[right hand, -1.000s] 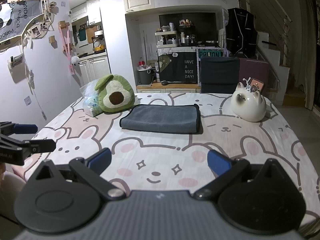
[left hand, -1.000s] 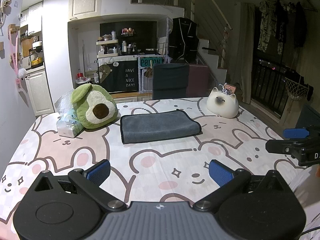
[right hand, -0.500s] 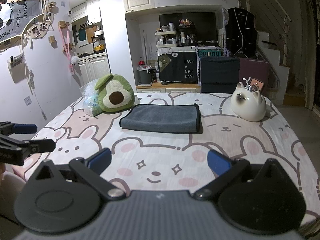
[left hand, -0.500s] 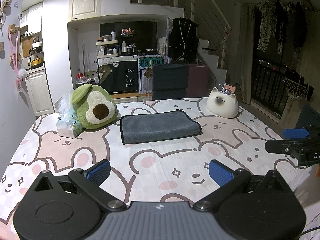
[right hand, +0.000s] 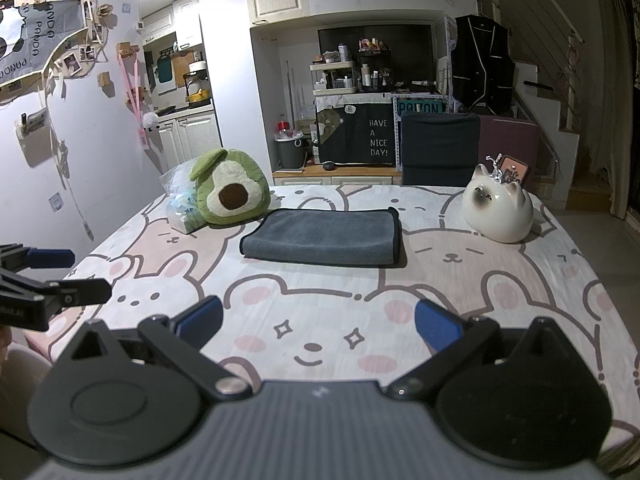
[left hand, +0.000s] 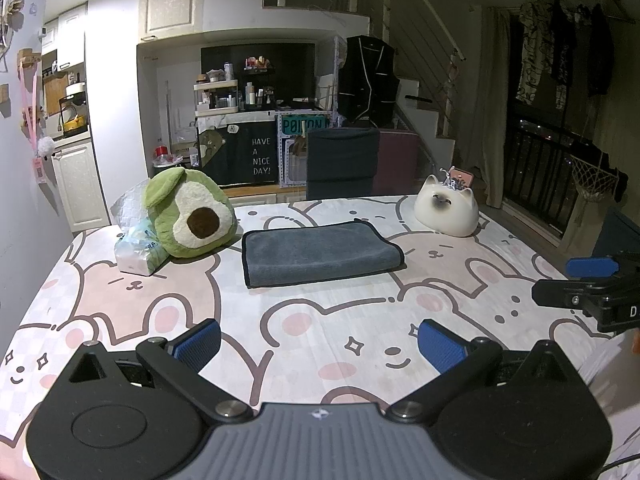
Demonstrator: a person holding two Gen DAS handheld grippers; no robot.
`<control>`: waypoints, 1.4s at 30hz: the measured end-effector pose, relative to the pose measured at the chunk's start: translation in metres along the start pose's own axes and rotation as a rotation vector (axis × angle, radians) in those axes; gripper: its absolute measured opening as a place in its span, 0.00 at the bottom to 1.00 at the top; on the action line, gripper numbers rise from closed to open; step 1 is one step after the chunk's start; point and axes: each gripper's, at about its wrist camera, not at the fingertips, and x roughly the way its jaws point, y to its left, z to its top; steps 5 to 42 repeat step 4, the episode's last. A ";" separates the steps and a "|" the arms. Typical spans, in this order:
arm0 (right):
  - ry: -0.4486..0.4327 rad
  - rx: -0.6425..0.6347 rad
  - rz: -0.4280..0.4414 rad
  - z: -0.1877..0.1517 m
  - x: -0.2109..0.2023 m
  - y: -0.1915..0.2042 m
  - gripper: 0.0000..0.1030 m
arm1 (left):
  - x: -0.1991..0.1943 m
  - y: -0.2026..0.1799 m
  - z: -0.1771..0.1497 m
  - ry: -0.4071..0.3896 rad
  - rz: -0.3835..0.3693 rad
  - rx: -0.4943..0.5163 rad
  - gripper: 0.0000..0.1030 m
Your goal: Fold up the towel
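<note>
The left hand-held gripper [left hand: 318,340] hovers low over the near edge of the worktop [left hand: 304,332], which is covered with a pink-and-white cloth printed with cartoon bears. Its two blue-padded fingers [left hand: 198,339] are spread wide apart with nothing between them. The right hand-held gripper [right hand: 318,322] hangs at a similar height, its blue pads likewise splayed and empty. Each tool shows in the other's view: the right one appears at the right edge of the left wrist view [left hand: 592,284], and the left one at the left edge of the right wrist view [right hand: 52,276].

The dark grey folded towel with a black hem [left hand: 320,253] lies flat on the worktop straight ahead of both hand-held grippers, well apart from their fingertips and touched by neither. In the right wrist view [right hand: 324,237] it is a neat rectangle with the bound edge along its right side.

Ahead and to the left of the towel, just beside it, sits a green avocado-shaped plush cushion [left hand: 188,218], leaning against a clear plastic pack of tissues [left hand: 138,250]. Ahead and to the right, apart from the towel, stands a white ceramic cat-shaped ornament [left hand: 446,210]. Beyond the far edge of the worktop is a dark upholstered chair back [left hand: 342,160].
</note>
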 end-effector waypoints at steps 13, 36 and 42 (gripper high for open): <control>0.000 0.000 0.000 0.000 0.000 0.000 1.00 | 0.000 0.000 0.000 -0.001 0.000 0.000 1.00; 0.000 0.000 0.000 0.000 0.000 0.000 1.00 | 0.000 0.000 0.000 -0.001 0.000 0.000 1.00; 0.000 0.000 0.000 0.000 0.000 0.000 1.00 | 0.000 0.000 0.000 -0.001 0.000 0.000 1.00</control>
